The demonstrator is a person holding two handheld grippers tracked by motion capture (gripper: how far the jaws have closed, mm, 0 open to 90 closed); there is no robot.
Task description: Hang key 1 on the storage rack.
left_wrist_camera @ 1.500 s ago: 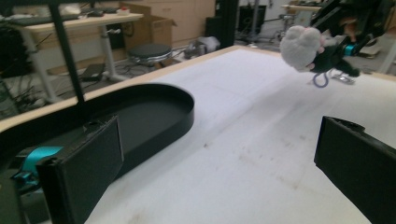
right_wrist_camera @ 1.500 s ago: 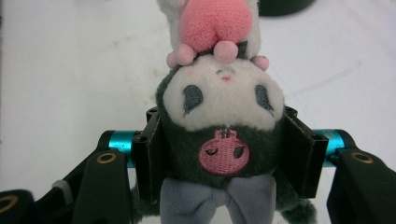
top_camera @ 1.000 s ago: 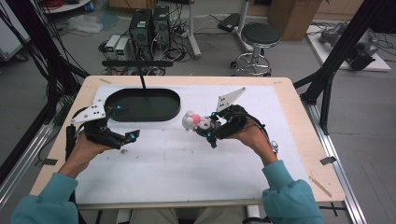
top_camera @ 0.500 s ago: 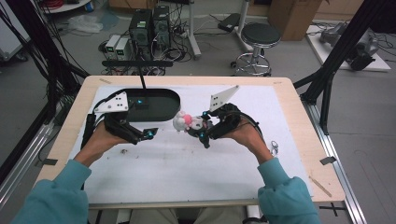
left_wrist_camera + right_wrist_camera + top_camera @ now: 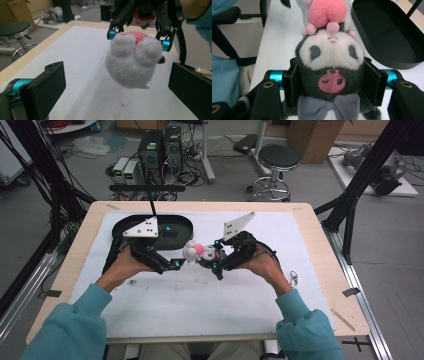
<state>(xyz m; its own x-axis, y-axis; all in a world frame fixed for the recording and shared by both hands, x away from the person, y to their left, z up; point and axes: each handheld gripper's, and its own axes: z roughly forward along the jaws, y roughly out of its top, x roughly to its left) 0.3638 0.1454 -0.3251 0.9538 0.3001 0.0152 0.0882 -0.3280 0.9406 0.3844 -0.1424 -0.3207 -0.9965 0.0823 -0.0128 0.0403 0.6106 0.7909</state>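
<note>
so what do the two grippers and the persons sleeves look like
Both the left gripper and the right gripper are black linkage frames with flat black rectangular jaw pads and teal metal cylinders at the fingertips. Each carries a pale grey three-cornered plate dotted with small holes on top, and a black cable trails from each. The person wears teal long sleeves.

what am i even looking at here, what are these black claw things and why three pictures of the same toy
A person in teal sleeves sits at a table covered in white and holds a hand-operated gripper in each hand. One picture looks down from above; the other two come from cameras riding on the grippers. The right gripper clamps a plush toy by its dark head, with its white body pointing toward the left gripper. That one's fingers stand open on either side of the toy, not touching it. A black oval tray lies on the far side of the table.
</note>
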